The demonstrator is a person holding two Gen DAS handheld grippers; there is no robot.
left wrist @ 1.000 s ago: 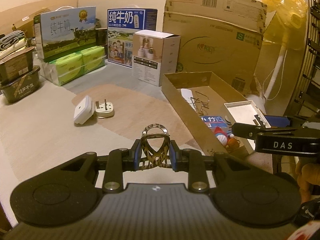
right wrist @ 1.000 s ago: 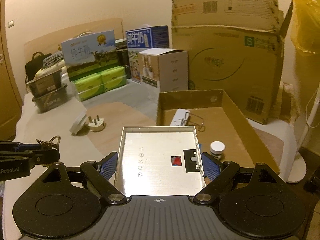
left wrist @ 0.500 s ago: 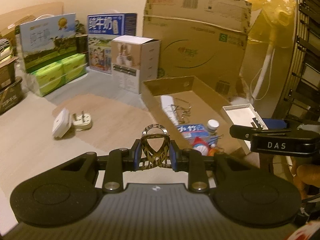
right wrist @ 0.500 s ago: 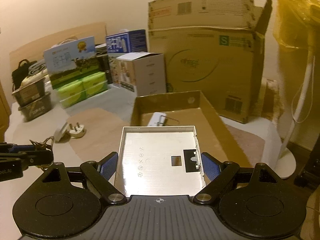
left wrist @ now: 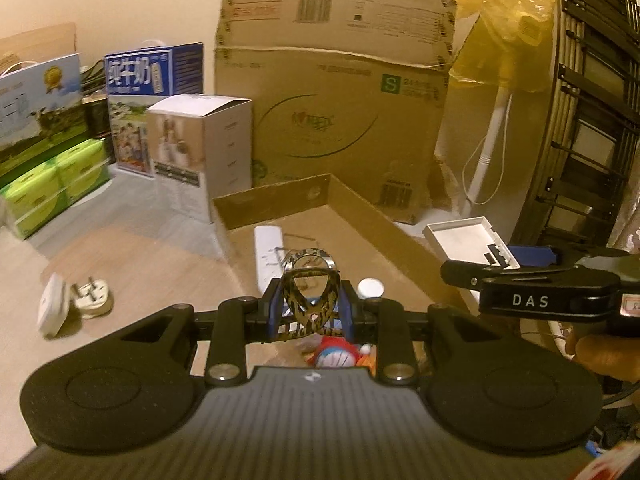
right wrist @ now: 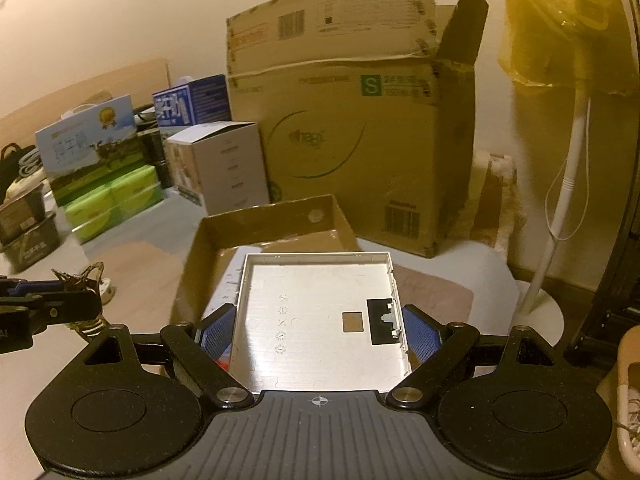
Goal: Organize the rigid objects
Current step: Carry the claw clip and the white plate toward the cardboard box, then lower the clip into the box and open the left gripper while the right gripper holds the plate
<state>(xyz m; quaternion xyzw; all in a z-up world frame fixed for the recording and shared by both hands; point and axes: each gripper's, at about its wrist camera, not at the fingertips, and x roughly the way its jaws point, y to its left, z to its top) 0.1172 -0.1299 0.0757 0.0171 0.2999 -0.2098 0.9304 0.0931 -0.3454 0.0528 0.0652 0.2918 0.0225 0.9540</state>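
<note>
- We are finding the left gripper [left wrist: 311, 312] clamped on a patterned hair clip [left wrist: 310, 280], its blue pads pressing both sides of the clip.
- We are finding the right gripper [right wrist: 320, 326] holding a flat white panel [right wrist: 320, 312] by its two side edges, jaws spread wide and closed against it.
- We are observing both held items suspended over the shallow cardboard tray [left wrist: 276, 200]; the panel is covering much of the tray floor in the right wrist view.
- We are noting, inside the tray, a white remote-shaped bar [left wrist: 266, 256], a small white-capped jar [left wrist: 371, 288] and a blue-and-white figurine [left wrist: 340, 354].
- We are recording a white plug [left wrist: 94, 298] and a white adapter [left wrist: 52, 310] lying side by side on the surface left of the tray.
- We are recording a large cardboard box [right wrist: 352, 140] standing behind the tray, with a white carton [left wrist: 204, 156] to its left.
</note>
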